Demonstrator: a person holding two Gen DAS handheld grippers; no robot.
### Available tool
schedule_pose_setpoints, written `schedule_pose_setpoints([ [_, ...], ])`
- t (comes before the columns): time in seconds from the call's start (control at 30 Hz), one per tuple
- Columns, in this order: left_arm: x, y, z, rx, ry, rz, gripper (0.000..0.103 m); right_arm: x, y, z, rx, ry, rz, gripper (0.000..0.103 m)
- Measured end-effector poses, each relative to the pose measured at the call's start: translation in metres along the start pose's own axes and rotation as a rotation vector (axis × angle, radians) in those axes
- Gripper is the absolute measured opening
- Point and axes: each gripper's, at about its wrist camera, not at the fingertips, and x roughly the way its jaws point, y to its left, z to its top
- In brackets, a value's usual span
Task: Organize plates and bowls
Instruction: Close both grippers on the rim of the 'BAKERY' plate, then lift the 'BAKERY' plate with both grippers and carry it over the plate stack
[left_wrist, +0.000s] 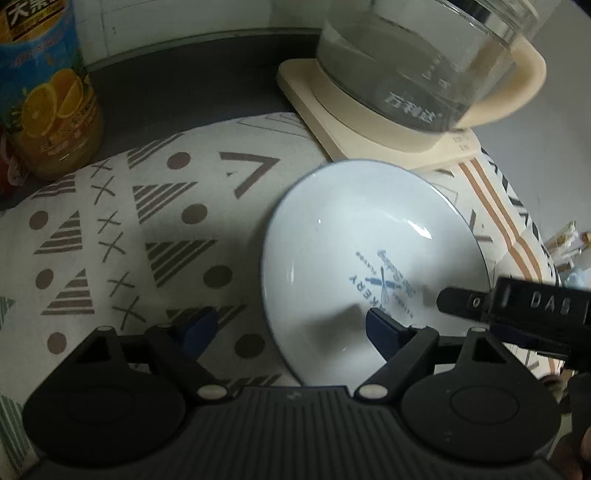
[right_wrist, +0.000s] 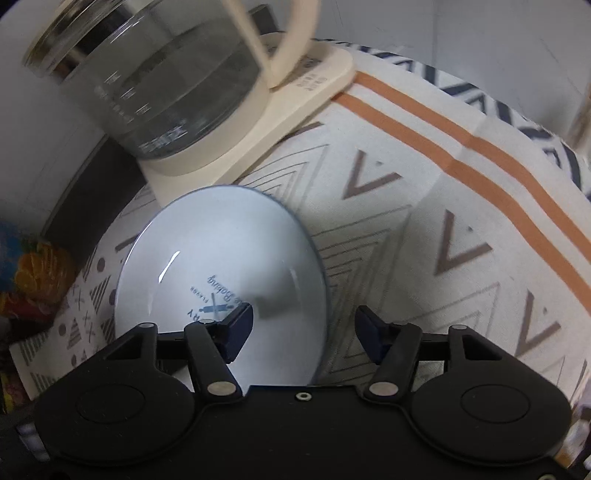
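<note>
The white bowl (left_wrist: 373, 258) is sitting upright on the patterned cloth (left_wrist: 110, 236) covering the counter, just near of the glass kettle (left_wrist: 417, 62) on its cream base, probably so both grippers can be reaching it from opposite sides. The left gripper (left_wrist: 291, 328) is pointing steeply down, straddling the bowl's left rim: one finger inside, the other outside over the cloth, jaws apart and not pressing. The right gripper (right_wrist: 304, 332) is tilting down likewise, straddling the right rim with a clear gap, holding nothing. A juice bottle (left_wrist: 44, 99) is standing at the far left.
</note>
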Motion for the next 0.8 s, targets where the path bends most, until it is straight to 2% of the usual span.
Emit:
schedule_pose_setpoints([
  [0.1, -0.001, -0.001, -0.001, 0.007, -0.008, 0.006, 0.077, 0.007, 0.003, 0.003, -0.006, 0.027, 0.023, 0.051],
  [0.2, -0.004, 0.002, -0.002, 0.002, -0.009, -0.010, 0.062, 0.009, 0.005, 0.003, 0.007, 0.038, 0.024, 0.052],
  [0.27, -0.004, 0.005, -0.001, -0.011, -0.002, -0.028, 0.049, 0.009, 0.006, 0.003, -0.009, 0.042, 0.026, 0.051],
  [0.3, -0.005, 0.007, -0.001, -0.019, 0.003, -0.039, 0.044, 0.009, 0.005, 0.002, -0.013, 0.043, 0.030, 0.047],
  [0.33, -0.005, 0.008, -0.001, -0.025, 0.007, -0.051, 0.032, 0.008, 0.003, 0.002, -0.011, 0.043, 0.035, 0.040],
  [0.37, -0.003, 0.007, -0.001, -0.033, 0.014, -0.056, 0.029, 0.007, 0.000, 0.001, -0.004, 0.039, 0.035, 0.034],
  [0.4, -0.004, 0.008, 0.000, -0.039, 0.013, -0.055, 0.028, 0.005, -0.005, 0.001, 0.012, 0.036, 0.033, 0.023],
  [0.43, -0.004, 0.010, 0.000, -0.047, 0.011, -0.052, 0.025, 0.004, -0.010, 0.000, 0.034, 0.036, 0.040, 0.017],
  [0.5, -0.007, 0.015, 0.000, -0.064, -0.003, -0.057, 0.023, -0.003, -0.021, -0.003, 0.072, 0.013, 0.097, 0.012],
  [0.63, -0.011, 0.022, 0.000, -0.071, 0.005, -0.090, 0.019, -0.018, -0.030, -0.009, 0.088, -0.056, 0.168, 0.008],
  [0.8, -0.024, 0.022, 0.001, -0.059, -0.023, -0.124, 0.019, -0.034, -0.028, -0.007, 0.092, -0.116, 0.192, 0.008],
])
